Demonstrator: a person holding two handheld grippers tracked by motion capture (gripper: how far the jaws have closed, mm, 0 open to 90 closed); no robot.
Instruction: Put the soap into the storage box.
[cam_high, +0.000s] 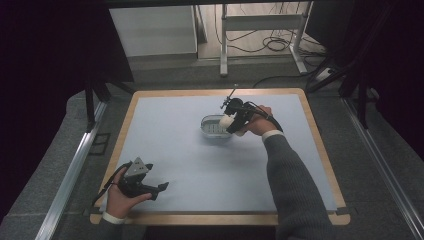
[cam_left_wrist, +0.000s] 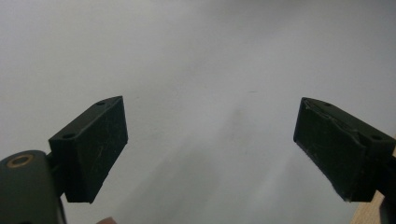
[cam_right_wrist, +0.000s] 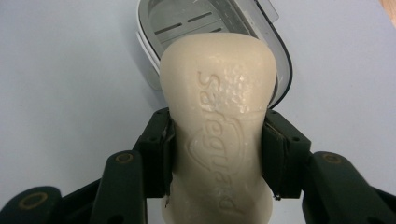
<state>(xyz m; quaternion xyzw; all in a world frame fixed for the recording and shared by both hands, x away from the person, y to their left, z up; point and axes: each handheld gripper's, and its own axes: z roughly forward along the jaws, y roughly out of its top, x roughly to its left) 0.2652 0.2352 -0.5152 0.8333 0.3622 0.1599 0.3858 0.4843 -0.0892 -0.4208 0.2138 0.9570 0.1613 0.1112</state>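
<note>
A cream bar of soap (cam_right_wrist: 217, 135) with raised lettering is clamped by its narrow waist between the two black jaws of my right gripper (cam_right_wrist: 217, 154). In the high view the right gripper (cam_high: 234, 122) holds the soap (cam_high: 227, 121) just over the right rim of a small oval soap dish (cam_high: 212, 126) with a slotted floor. That dish (cam_right_wrist: 159, 28) lies straight ahead of the soap in the right gripper view. My left gripper (cam_high: 162, 188) rests low at the table's front left, jaws spread wide over the bare mat (cam_left_wrist: 205, 60), nothing between them.
The pale blue mat (cam_high: 175, 150) covers a wooden-edged table (cam_high: 200, 219). Behind the table stand a desk frame (cam_high: 260, 30) and loose cables (cam_high: 277, 45) on the floor. Metal rails (cam_high: 75, 165) run along both sides.
</note>
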